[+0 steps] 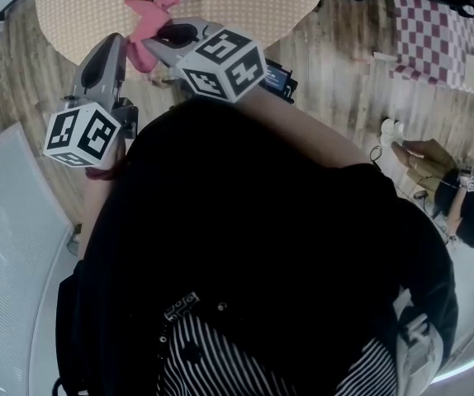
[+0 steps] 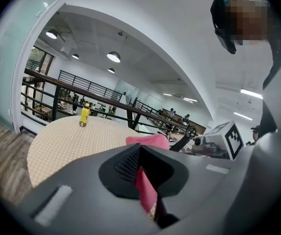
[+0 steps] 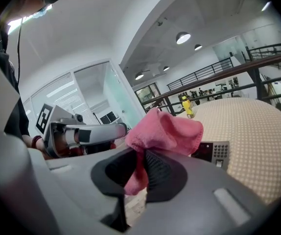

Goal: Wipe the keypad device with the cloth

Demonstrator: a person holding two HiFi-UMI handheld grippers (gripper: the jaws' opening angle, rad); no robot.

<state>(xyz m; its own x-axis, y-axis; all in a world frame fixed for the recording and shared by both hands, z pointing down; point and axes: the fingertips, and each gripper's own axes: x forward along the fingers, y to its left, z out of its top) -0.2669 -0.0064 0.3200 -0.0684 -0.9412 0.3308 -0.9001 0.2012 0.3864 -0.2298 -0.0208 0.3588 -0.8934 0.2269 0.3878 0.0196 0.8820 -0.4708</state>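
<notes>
Pink cloth (image 3: 166, 130): bunched above the right gripper's claw, with a tail hanging down through the gap. It is held in the air, clear of the table.
Right gripper (image 3: 139, 175): claw pressed together on the cloth, pinching it.
Left gripper (image 2: 144, 177): a strip of the same cloth runs down between its jaws, so it appears to pinch the other end.
Keypad device (image 3: 214, 153): lies flat on the woven round table (image 3: 263, 131), just beyond the cloth and not touched by it.
Done: the cloth is in hand and has been brought near the device.
Left: by my reading no wiping has begun. The cloth must come down onto the device and pass over its keys and face.
Right gripper view: the only one that shows the device's key grid and how close the cloth hangs to it.
Left gripper view: the device is out of sight here. This view shows the yellow bottle (image 2: 84, 115) upright on the table's far side.
Head view: shows both grippers raised close together at the table's near edge, with the cloth between their tips.
</notes>
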